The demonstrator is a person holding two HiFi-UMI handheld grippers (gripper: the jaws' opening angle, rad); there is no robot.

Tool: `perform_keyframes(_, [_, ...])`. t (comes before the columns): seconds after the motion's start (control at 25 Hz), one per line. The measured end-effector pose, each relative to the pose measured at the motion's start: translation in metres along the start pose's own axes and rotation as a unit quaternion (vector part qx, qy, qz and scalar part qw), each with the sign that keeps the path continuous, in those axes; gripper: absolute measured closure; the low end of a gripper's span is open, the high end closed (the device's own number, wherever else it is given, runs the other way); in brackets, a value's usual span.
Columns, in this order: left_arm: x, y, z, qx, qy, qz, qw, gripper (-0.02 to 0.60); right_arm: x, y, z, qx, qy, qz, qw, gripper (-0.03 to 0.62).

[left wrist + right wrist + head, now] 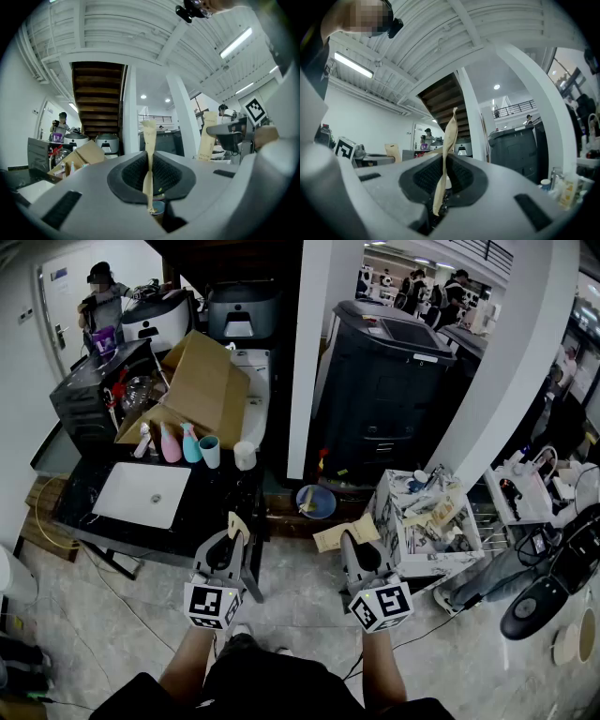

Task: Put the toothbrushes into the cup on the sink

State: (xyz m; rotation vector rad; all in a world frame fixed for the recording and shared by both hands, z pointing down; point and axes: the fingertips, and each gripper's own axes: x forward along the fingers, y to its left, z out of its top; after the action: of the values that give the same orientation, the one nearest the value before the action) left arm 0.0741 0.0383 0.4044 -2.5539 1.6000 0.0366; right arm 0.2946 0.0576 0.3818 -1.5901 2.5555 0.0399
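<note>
Each of my grippers is shut on a flat brown paper toothbrush packet. In the head view the left gripper [232, 538] hangs just off the front right corner of the black counter, its packet [238, 524] standing up. The right gripper [354, 546] is beside it over the floor, holding its packet [345, 534] flatter. The left gripper view shows that packet [149, 154] pinched upright between the pads. In the right gripper view the other packet [446, 154] sits twisted between the pads. A teal cup [210, 452] and a white cup [245, 455] stand behind the white sink [141, 493].
Pink and blue bottles [171, 443] and an open cardboard box [202, 385] stand at the back of the counter. A blue bowl [316, 502] lies on the floor. A marbled box [422, 521] of clutter is on the right. A person [101, 298] stands far back left.
</note>
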Motion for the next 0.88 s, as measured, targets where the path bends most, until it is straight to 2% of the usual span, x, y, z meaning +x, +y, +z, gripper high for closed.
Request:
perform_keyframes(0.24, [0.000,-0.006,0.001,0.000,0.001,0.001,1.0000,0.554,-0.004,-0.002,-0.001,-0.002,0.006,0.003,1.000,0.566])
perform_keyframes(0.44, [-0.005,-0.008,0.001,0.001,0.003,0.005,1.0000,0.554,-0.006,-0.003,-0.001,0.026,-0.003,0.011,1.000,0.565])
perform_keyframes(0.88, [-0.013,-0.019,-0.001,0.012,0.013,0.008,0.9998,0.554,-0.015,-0.002,-0.006,0.039,-0.007,0.027,0.999,0.565])
